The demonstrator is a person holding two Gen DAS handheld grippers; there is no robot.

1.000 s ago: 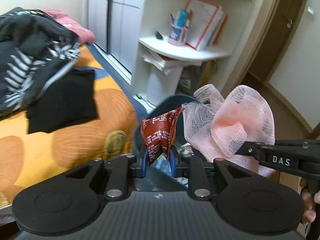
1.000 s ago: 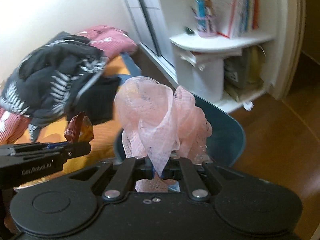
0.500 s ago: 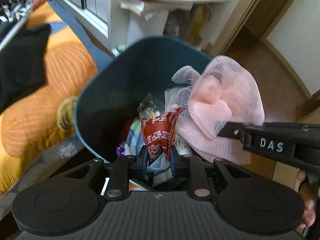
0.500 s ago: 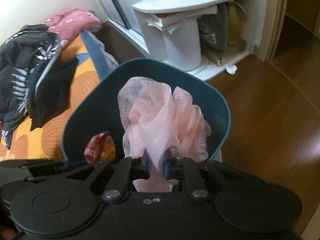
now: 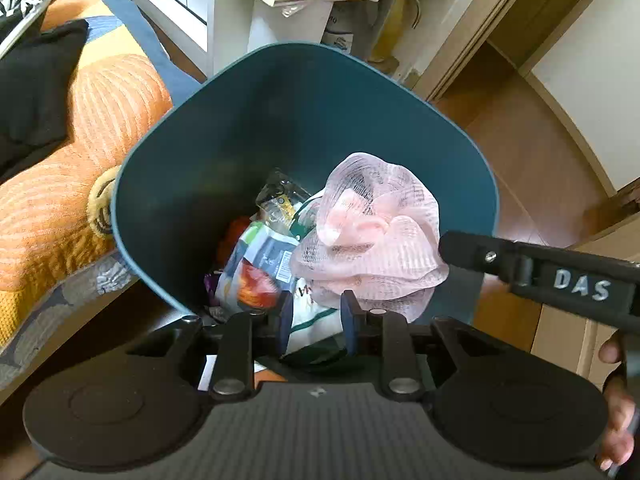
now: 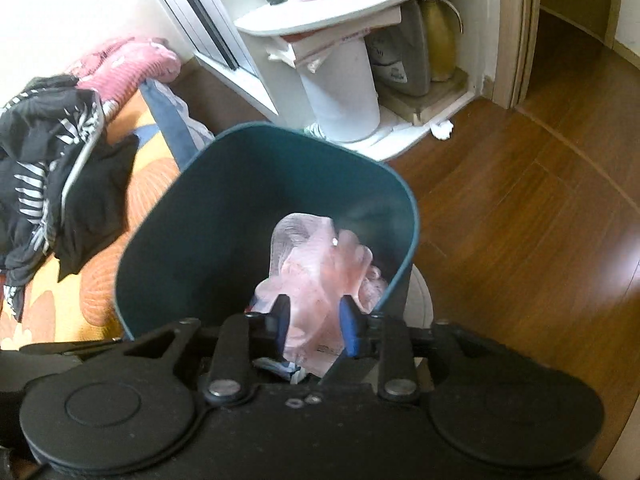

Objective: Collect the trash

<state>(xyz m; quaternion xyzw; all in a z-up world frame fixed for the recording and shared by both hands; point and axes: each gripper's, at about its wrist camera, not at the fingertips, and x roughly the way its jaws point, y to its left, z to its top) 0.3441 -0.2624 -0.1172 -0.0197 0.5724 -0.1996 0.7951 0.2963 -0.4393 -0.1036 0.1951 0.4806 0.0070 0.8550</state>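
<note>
A dark teal trash bin [image 5: 240,140] stands beside the bed, with several wrappers and bags inside. My left gripper [image 5: 314,322] hangs over its near rim, jaws opening with nothing between them. The red snack wrapper [image 5: 256,288] shows blurred just below and left of them, among the trash. A pink mesh puff [image 5: 372,240] lies inside the bin at the right. In the right wrist view my right gripper [image 6: 314,322] is over the bin [image 6: 240,200], jaws opening. The pink puff [image 6: 320,272] sags blurred between the pads, not pinched. The right gripper's finger [image 5: 520,264] reaches in from the right.
An orange-covered bed [image 5: 80,120] with black clothes [image 6: 48,184] lies left of the bin. Behind it stand a white shelf unit [image 6: 340,12] and a white cylinder [image 6: 344,92]. Wooden floor [image 6: 520,220] spreads to the right. A person's hand [image 5: 616,420] shows at the right edge.
Both grippers came down over the bin's mouth. The red wrapper left the left jaws and dropped in. The right jaws spread and the pink puff sank into the bin.
</note>
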